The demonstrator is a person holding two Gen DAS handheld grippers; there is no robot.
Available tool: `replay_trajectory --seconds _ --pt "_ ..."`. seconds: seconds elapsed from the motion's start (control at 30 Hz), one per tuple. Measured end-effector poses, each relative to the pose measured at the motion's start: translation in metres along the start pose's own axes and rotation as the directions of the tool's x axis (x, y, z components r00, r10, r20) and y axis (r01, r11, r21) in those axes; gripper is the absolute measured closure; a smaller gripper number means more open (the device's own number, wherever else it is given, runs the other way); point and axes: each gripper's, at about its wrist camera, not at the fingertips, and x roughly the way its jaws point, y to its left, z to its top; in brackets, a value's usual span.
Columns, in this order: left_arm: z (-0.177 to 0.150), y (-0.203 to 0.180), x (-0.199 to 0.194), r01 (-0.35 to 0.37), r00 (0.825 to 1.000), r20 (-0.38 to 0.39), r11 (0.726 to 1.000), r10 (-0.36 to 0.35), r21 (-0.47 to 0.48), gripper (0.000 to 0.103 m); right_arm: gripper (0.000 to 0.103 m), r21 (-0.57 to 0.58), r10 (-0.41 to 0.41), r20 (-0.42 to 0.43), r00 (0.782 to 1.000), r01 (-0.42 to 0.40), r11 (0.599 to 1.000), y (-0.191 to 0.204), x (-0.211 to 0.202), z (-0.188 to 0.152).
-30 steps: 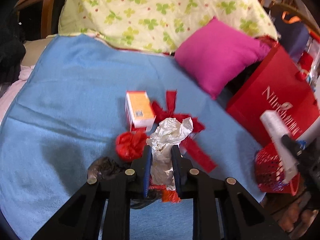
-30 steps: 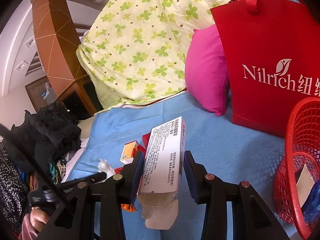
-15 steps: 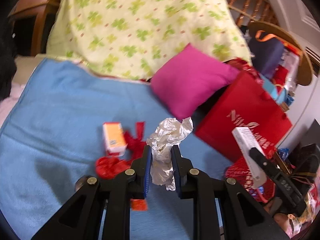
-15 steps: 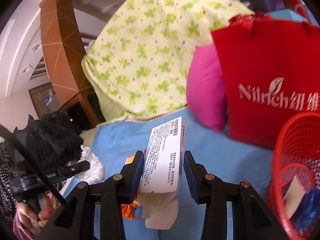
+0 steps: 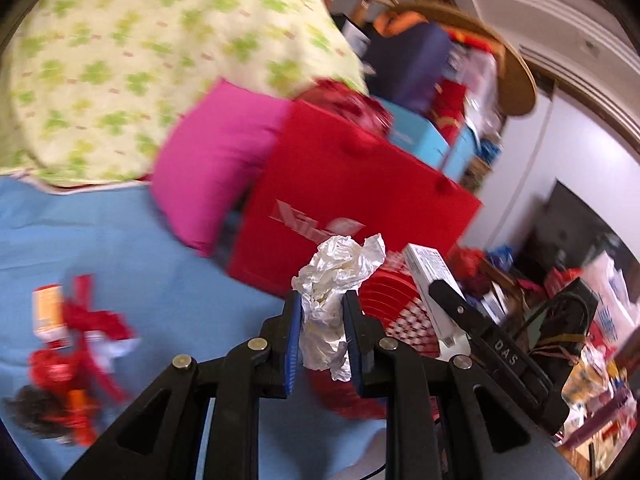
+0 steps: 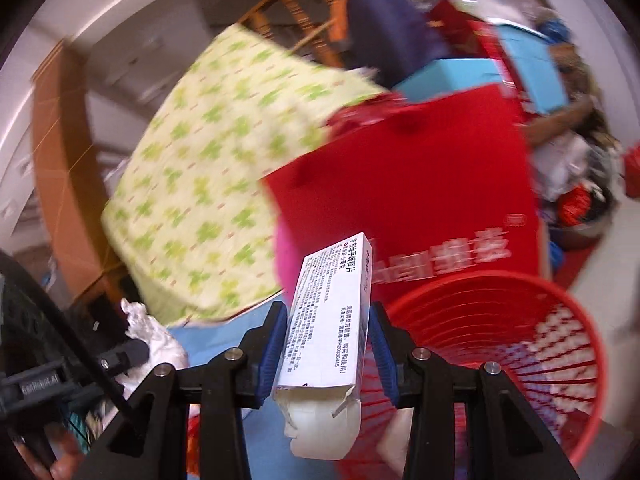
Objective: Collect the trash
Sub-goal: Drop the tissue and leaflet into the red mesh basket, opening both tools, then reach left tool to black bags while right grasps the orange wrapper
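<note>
The left gripper (image 5: 320, 320) is clamped on a crumpled white paper wad (image 5: 334, 292), held in the air in front of the red mesh basket (image 6: 532, 344). The right gripper (image 6: 326, 344) is clamped on a white printed carton (image 6: 328, 328) with a torn-open end, just beside the basket's rim. Behind stand a red shopping bag (image 5: 352, 200) and a pink pillow (image 5: 212, 164). More red scraps (image 5: 76, 344) and a small orange box (image 5: 48, 312) lie on the blue bed cover (image 5: 120, 240).

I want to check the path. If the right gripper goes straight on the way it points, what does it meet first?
Probably the red Nilrich bag, right ahead of the right gripper and its white carton. The red basket lies lower right. Depth is unclear.
</note>
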Motion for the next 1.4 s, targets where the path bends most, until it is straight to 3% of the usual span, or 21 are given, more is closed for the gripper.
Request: replay_trajectory --seconds 0.1,0.17,0.23,0.27,0.33,0.5,0.57,0.67,0.77,0.83,0.9,0.93,0.97,1.1,1.2,1.23,1.33,1.4 --pt "0.0 -0.035 0.046 0.042 0.996 -0.075 0.998 -0.039 0.039 0.08 0.056 0.112 -0.02 -0.031 0.999 0.023 0.993 -0.04 0.007 0.01" --pt "-0.001 -0.054 0.072 0.036 0.993 -0.114 0.996 -0.026 0.08 0.071 0.056 0.165 -0.032 -0.065 0.997 0.042 0.985 -0.058 0.015 0.013" --pt "-0.004 -0.064 0.094 0.012 0.988 -0.154 0.995 0.004 0.103 0.048 0.048 0.224 -0.021 -0.1 0.995 0.043 0.974 -0.072 0.022 0.015" --pt "-0.007 -0.067 0.101 0.001 0.986 -0.167 0.994 0.017 0.109 0.045 0.042 0.247 -0.016 -0.106 0.994 0.042 0.968 -0.077 0.024 0.016" --pt "-0.01 -0.066 0.102 -0.024 0.985 -0.167 0.993 0.044 0.118 0.044 0.039 0.273 -0.018 -0.089 0.996 0.041 0.961 -0.088 0.018 0.016" --pt "-0.024 -0.032 0.061 -0.074 0.987 -0.137 0.993 0.087 0.096 0.044 0.04 0.235 0.01 -0.044 0.999 0.001 0.972 -0.075 0.01 0.016" --pt "-0.032 -0.012 0.038 -0.149 0.981 -0.111 0.984 0.16 0.1 0.044 0.04 0.169 0.043 -0.038 0.998 -0.036 0.985 -0.052 0.011 0.014" --pt "-0.046 0.034 -0.009 -0.252 0.966 -0.049 0.968 0.253 0.019 0.042 0.04 0.064 0.127 -0.035 0.991 -0.124 0.99 -0.011 0.01 0.004" --pt "-0.057 0.084 -0.054 -0.367 0.93 -0.004 0.928 0.367 -0.062 0.042 0.04 -0.027 0.211 -0.066 0.975 -0.213 0.977 0.032 0.015 -0.01" --pt "-0.062 0.12 -0.084 -0.461 0.886 0.01 0.881 0.465 -0.107 0.042 0.04 -0.078 0.264 -0.122 0.957 -0.275 0.958 0.063 0.022 -0.025" --pt "-0.065 0.156 -0.115 -0.574 0.814 0.0 0.804 0.581 -0.155 0.042 0.04 -0.09 0.304 -0.186 0.935 -0.324 0.942 0.086 0.032 -0.039" --pt "-0.068 0.17 -0.127 -0.596 0.796 -0.004 0.783 0.605 -0.18 0.042 0.04 -0.084 0.328 -0.239 0.914 -0.356 0.931 0.101 0.041 -0.05" --pt "-0.071 0.184 -0.139 -0.601 0.79 -0.011 0.771 0.613 -0.212 0.042 0.04 -0.074 0.345 -0.277 0.897 -0.378 0.923 0.109 0.048 -0.058" --pt "-0.088 0.224 -0.167 -0.592 0.793 -0.054 0.745 0.607 -0.308 0.042 0.04 -0.026 0.385 -0.449 0.806 -0.443 0.896 0.146 0.081 -0.099" --pt "-0.101 0.249 -0.174 -0.564 0.814 -0.101 0.737 0.572 -0.372 0.042 0.04 0.031 0.397 -0.549 0.736 -0.457 0.889 0.161 0.104 -0.133" --pt "-0.105 0.256 -0.175 -0.559 0.818 -0.115 0.732 0.564 -0.389 0.042 0.04 0.064 0.402 -0.597 0.694 -0.458 0.887 0.167 0.116 -0.148" --pt "-0.118 0.271 -0.176 -0.555 0.822 -0.158 0.708 0.547 -0.437 0.042 0.04 0.134 0.388 -0.681 0.621 -0.415 0.9 0.176 0.142 -0.181" --pt "-0.125 0.276 -0.17 -0.556 0.822 -0.183 0.693 0.539 -0.458 0.042 0.04 0.152 0.372 -0.712 0.595 -0.386 0.91 0.18 0.157 -0.197"
